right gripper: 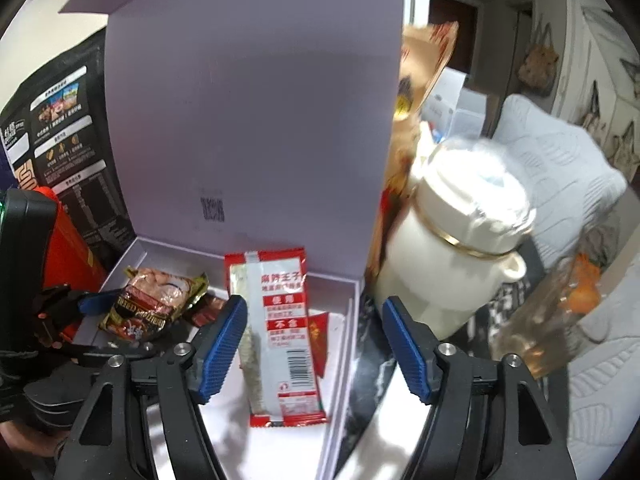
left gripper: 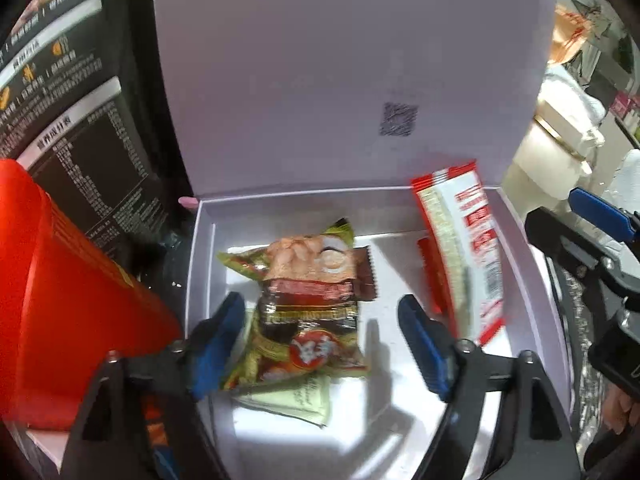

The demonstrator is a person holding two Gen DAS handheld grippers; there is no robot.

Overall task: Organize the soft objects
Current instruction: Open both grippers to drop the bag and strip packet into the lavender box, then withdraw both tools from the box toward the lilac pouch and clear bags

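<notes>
Snack packets in the open box [left gripper: 202,264], both tongs spread.
Left wrist view: left tongs [left gripper: 322,344] apart, unclamped, straddling the packet pile [left gripper: 310,304]. Right wrist view: right tongs [right gripper: 314,350] apart, red-and-white packet [right gripper: 282,332] loose between them, just beside the left pad.

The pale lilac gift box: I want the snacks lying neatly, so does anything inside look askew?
Yes. The long red-and-white snack packet does not lie flat: it leans tilted against the right wall of the pale lilac gift box. The small snack packets on the left lie heaped on one another.
</notes>
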